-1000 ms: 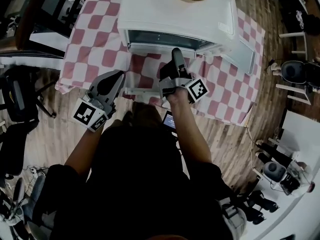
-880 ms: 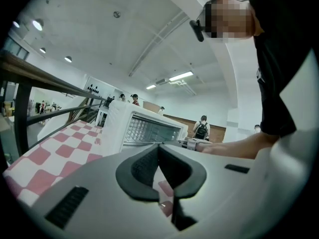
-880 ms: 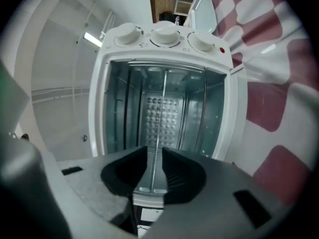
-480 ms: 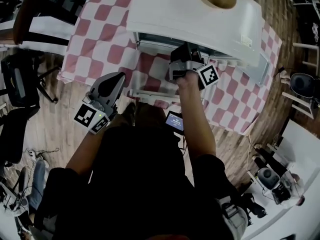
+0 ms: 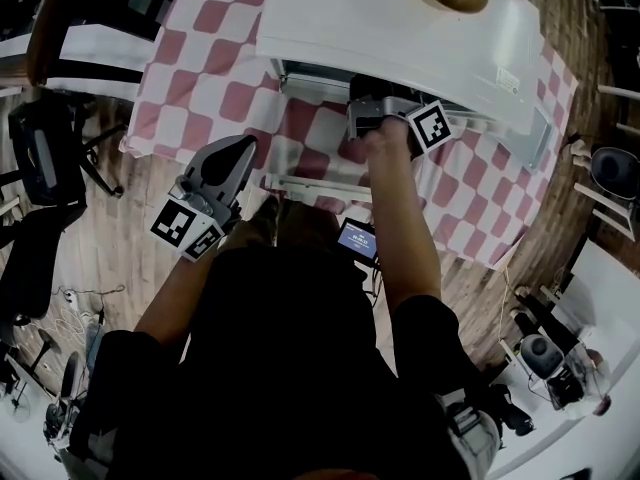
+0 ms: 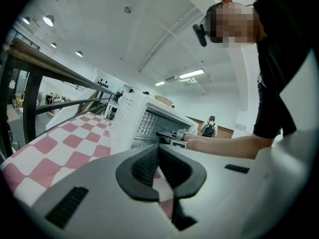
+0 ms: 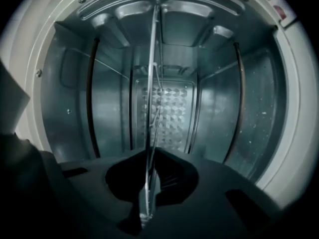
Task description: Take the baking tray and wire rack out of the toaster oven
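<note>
The step in hand is the grasp on the first item. The right gripper point(image 7: 149, 169) reaches into the open mouth of the white box-shaped toaster oven point(image 5: 400, 28); its jaws have just been closing and are now clenched on the front edge of the thin silver wire rack point(image 7: 152, 103). The rack shows edge-on as a bright line running back through the grey steel cavity; it sits inside the oven, not yet drawn out. No separate baking tray can be told apart in there from these views. The left gripper point(image 6: 158, 156) hangs near the table's edge beside the red-and-white chequered tablecloth point(image 5: 210, 78), jaws pressed together on nothing. The white oven door point(image 5: 318, 184) lies folded down toward the person. Next, I judge, comes a straight, level pull outward, keeping the rack flat in its side rails so it does not jam; the idle left gripper could steady the oven.
</note>
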